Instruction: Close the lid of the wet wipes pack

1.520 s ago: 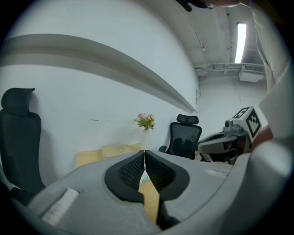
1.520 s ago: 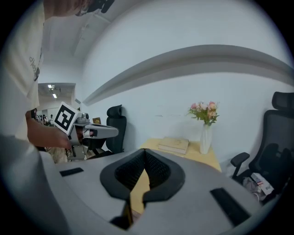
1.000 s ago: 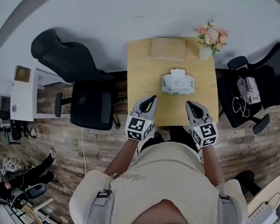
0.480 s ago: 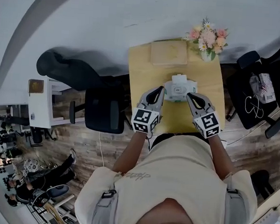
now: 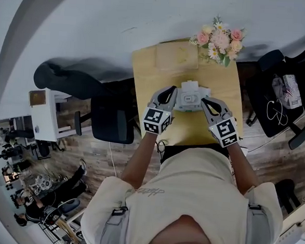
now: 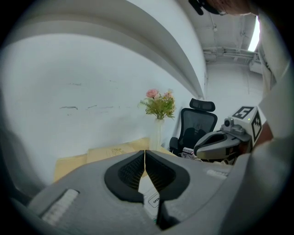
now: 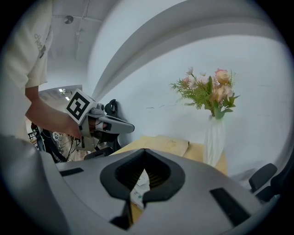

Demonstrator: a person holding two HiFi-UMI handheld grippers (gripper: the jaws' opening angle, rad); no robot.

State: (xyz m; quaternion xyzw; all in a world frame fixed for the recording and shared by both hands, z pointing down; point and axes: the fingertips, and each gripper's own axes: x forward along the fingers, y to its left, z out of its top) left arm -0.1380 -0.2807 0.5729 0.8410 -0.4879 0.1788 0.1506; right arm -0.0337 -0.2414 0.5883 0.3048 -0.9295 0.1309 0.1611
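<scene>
The wet wipes pack [image 5: 192, 100] lies mid-table, white with green print, its white lid [image 5: 189, 86] standing open at the far side. My left gripper [image 5: 172, 89] is shut, its tip close against the pack's left end. On the other side my right gripper [image 5: 203, 100] is shut too, its tip at the pack's right end. Neither holds anything. In the left gripper view the jaws [image 6: 145, 153] meet at the tips, and a strip of the pack [image 6: 154, 196] shows below them. The right gripper view has the jaws [image 7: 144, 151] closed over the pack [image 7: 139, 186].
A small wooden table [image 5: 145, 76] stands against a white wall. A flat beige box [image 5: 177, 56] lies at its far edge, beside a white vase of flowers [image 5: 216, 39]. Black office chairs stand left [image 5: 108, 118] and right [image 5: 279, 96] of the table.
Both grippers moved forward from the table's near edge to either end of the pack. The head camera shifted forward and the jaws stayed shut.
</scene>
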